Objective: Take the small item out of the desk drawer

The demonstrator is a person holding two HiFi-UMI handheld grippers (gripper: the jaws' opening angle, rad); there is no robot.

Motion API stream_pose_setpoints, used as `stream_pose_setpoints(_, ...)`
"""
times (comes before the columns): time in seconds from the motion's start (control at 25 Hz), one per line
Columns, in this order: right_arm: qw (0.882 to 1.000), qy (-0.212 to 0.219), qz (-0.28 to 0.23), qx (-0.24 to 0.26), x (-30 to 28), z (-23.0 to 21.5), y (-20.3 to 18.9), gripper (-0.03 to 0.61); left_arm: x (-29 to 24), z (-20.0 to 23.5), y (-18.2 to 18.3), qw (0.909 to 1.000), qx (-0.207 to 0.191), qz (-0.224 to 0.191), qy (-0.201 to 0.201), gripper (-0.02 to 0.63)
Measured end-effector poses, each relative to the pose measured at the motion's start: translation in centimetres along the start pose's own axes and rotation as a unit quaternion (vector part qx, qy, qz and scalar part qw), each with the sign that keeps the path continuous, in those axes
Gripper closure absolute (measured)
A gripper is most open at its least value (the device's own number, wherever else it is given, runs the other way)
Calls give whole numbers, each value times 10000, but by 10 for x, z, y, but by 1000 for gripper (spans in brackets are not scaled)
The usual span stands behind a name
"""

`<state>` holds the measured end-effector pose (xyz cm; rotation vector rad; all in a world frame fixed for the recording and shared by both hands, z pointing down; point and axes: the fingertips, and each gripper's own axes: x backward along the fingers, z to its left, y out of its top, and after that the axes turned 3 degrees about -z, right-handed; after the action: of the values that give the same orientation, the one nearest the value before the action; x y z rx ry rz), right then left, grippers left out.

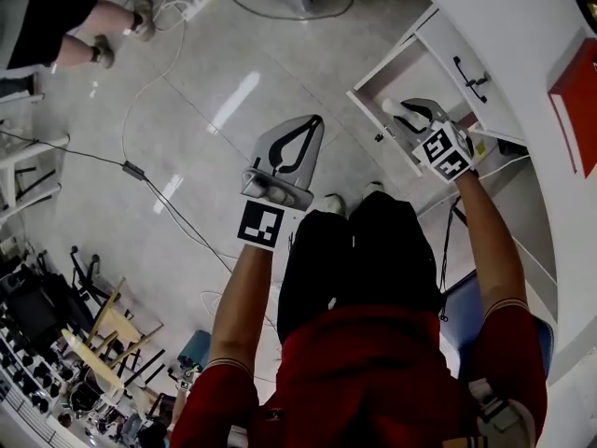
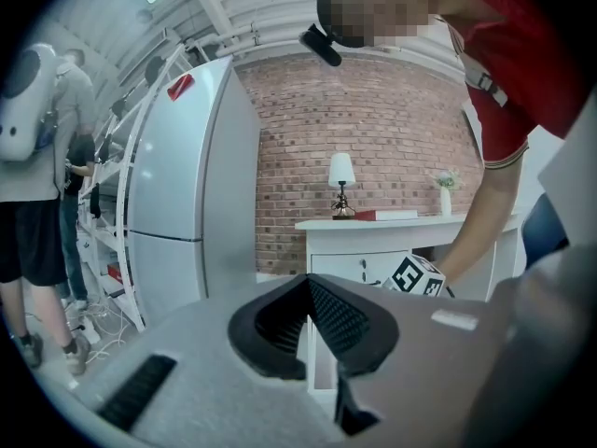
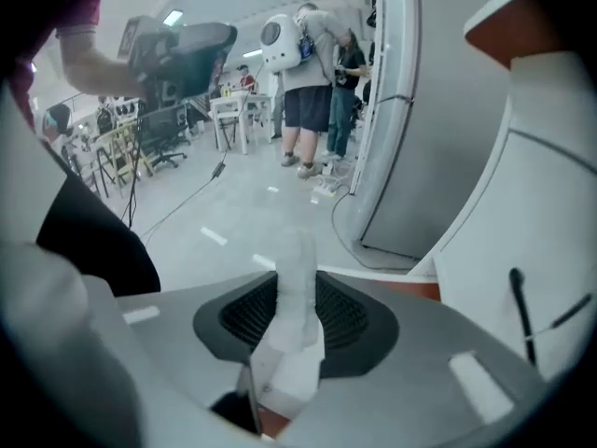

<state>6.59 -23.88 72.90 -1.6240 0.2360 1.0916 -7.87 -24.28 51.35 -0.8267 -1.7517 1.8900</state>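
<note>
Head view, right gripper (image 1: pixel 410 112): at 2 o'clock, over the open drawer (image 1: pixel 378 124) of the white counter (image 1: pixel 504 35)
Head view, left gripper (image 1: pixel 315 124): mid-frame above the floor (image 1: pixel 187 157), well apart from the drawer
Left gripper view, fingers (image 2: pixel 336 315): pressed together, nothing between them
Right gripper view, fingers (image 3: pixel 350 311): pinching the small item (image 3: pixel 297 283), a pale translucent piece that juts past the tips toward 12 o'clock
Slip risk: the item looks smooth and much of it stands free of the pads, so a quick lift could let it pivot or slide out
Snag risk: the jutting end could catch the drawer rim on the way up
Drop risk: with the left gripper too far off to catch it, a loose item would fall back into the drawer or onto the floor
</note>
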Motion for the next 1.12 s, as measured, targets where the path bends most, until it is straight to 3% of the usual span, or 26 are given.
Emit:
stream_pose_setpoints(0.2, 9960, -85, -802, -390, 59, 9, 88, 439, 10, 6, 52, 9999, 90, -40, 25, 609)
stream_pose_setpoints(0.44, 9857, -175, -1551, -629, 160, 50, 180, 439, 45, -19, 132, 9997, 146, -187, -22, 609)
stream_pose_setpoints(0.8, 9652, -263, -2416, -962, 229, 59, 246, 439, 51, -26, 180, 9992, 199, -349, -51, 609)
stream_pose_setpoints(1.12, 9252, -307, -3548, -1311, 324, 90, 296, 439, 79, -68, 243, 9974, 154, -687, -143, 609)
